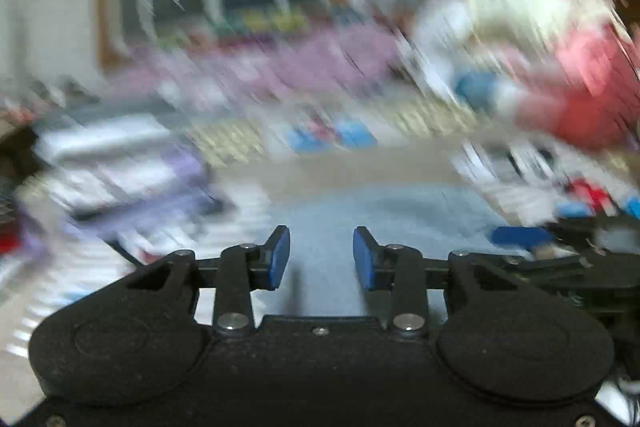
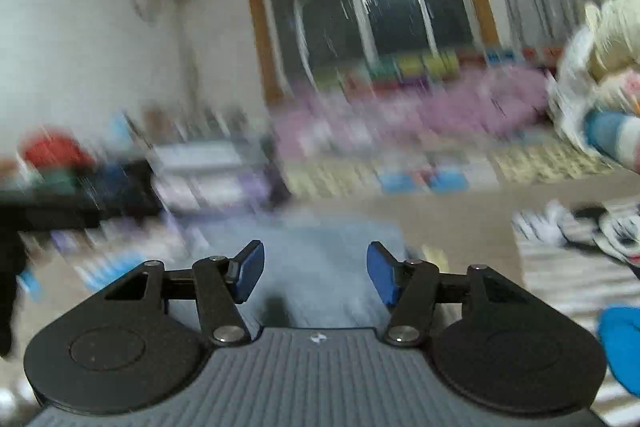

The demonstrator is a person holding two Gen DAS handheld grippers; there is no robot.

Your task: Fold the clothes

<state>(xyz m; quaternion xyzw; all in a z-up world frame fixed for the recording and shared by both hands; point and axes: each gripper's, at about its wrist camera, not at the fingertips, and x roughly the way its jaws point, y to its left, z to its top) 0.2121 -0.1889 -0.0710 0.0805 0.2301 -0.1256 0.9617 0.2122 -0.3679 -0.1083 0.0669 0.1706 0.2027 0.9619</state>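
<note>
In the left wrist view, the left claw (image 1: 321,257) is gaping partly open, gripping nothing, hovering over a blurred grey-blue cloth (image 1: 372,215) lying flat just ahead. In the right wrist view, the right claw (image 2: 315,273) is standing wide open and empty above that cloth (image 2: 316,239).

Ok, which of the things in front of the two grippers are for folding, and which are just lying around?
For the job:
- flat grey-blue cloth ahead of both grippers
- open left gripper
- open right gripper

Lying about (all blurred):
- heaped red and white laundry pile
- purple bedding
- dark window
</note>
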